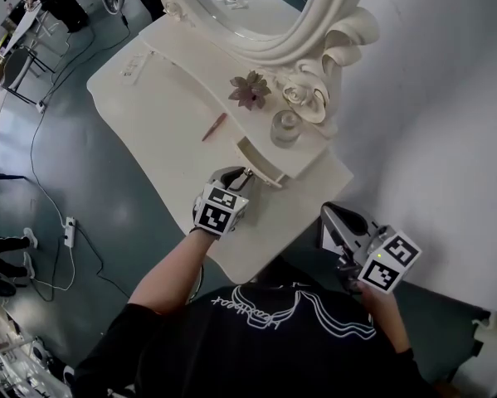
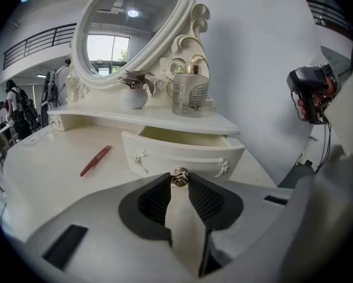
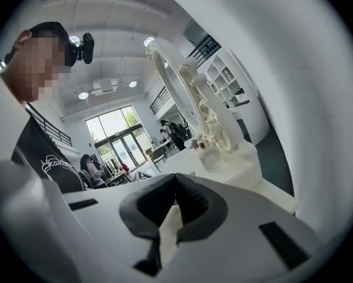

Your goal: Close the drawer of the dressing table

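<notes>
While the cream wooden drawer (image 2: 182, 151) stood pulled out from the white dressing table (image 2: 40, 170), its small silver metal knob (image 2: 179, 178) sat pinched between the fingers (image 2: 154, 200) of the left gripper (image 2: 180, 183). The right gripper (image 3: 175, 181), fingers together and empty, hung well apart.

The mirror (image 1: 256, 2) is cut off at 12 o'clock by the head view's edge. The knob (image 2: 179, 178) is hidden in that view under the left gripper (image 1: 246, 172). In the left gripper view the front of the drawer (image 2: 182, 152) hides most of its inside. The print on the glass bottle (image 2: 190, 96), at 12 o'clock, is probably a pattern but is too small to tell.
</notes>
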### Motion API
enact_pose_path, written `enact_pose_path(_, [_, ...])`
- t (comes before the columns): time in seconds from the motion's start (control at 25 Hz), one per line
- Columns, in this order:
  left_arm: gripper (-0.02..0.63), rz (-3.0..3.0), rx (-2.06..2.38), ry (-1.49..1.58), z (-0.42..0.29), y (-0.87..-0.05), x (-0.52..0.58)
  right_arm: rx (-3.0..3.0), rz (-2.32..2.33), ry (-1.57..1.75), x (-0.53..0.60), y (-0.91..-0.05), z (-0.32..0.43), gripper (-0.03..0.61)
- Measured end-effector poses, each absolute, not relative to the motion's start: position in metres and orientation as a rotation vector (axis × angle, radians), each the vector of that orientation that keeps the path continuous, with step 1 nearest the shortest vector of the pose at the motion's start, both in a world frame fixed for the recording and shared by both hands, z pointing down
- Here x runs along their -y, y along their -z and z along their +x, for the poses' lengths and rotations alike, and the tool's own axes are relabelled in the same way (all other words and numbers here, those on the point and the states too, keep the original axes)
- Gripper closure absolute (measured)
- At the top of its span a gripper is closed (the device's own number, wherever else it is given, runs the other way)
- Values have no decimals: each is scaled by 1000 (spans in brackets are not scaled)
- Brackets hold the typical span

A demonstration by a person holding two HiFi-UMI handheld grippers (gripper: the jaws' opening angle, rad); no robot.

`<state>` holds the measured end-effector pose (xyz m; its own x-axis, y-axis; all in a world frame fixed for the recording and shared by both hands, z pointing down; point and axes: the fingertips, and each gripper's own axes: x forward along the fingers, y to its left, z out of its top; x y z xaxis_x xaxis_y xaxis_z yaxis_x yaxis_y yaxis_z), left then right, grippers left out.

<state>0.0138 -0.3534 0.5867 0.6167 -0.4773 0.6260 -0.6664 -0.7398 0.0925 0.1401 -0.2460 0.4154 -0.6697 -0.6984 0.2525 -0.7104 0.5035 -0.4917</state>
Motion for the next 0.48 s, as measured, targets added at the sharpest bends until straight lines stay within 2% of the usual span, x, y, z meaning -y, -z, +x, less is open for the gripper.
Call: enact_pose_path(0.48, [517, 2554, 918, -820, 32, -586, 372, 2685, 1290, -912, 251, -421, 151, 574])
